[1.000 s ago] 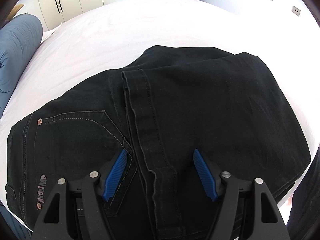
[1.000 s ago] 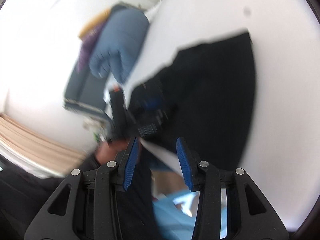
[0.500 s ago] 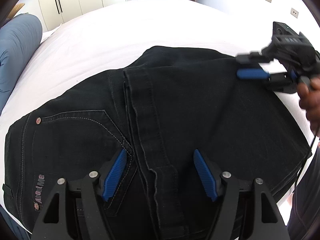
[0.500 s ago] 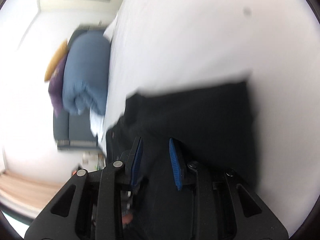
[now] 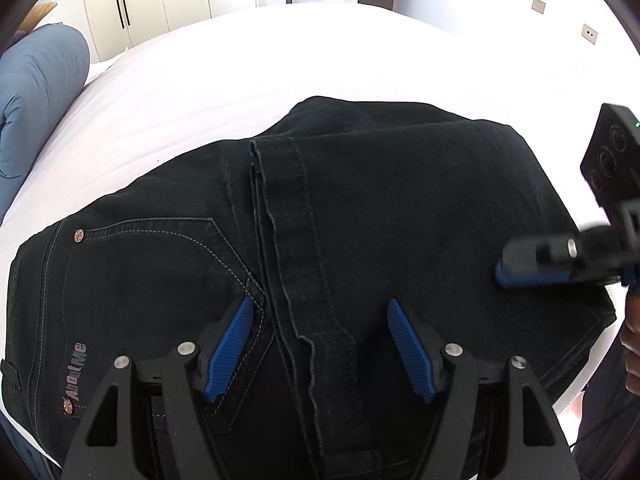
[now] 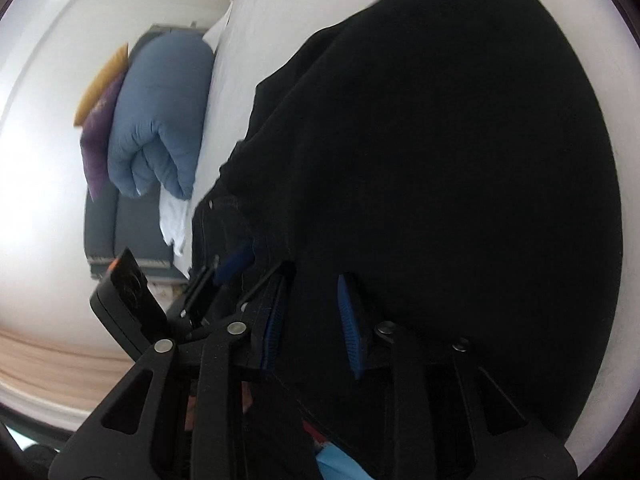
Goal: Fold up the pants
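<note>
Black jeans [image 5: 400, 220] lie folded on the white bed [image 5: 280, 60], a back pocket and logo at the left, a hem strip running down the middle. My left gripper [image 5: 320, 308] hovers open just above that hem strip near the front edge, with nothing gripped. At the right edge of the pants my right gripper [image 5: 520, 276] lies rolled on its side. In the right wrist view the pants [image 6: 460, 160] fill the frame, and the right gripper [image 6: 311, 284] has the cloth's folded edge between its jaws, which are closing on it.
A rolled blue duvet [image 5: 36, 92] lies at the bed's left end, with purple and yellow cushions [image 6: 100, 120] behind it. White wardrobe doors [image 5: 160, 0] stand beyond the bed. A person's hand [image 5: 632, 340] holds the right gripper at the bed's right edge.
The right gripper came down from above the far right corner to the pants' right edge, rolled, and narrowed its jaws around the cloth. The left gripper stayed put.
</note>
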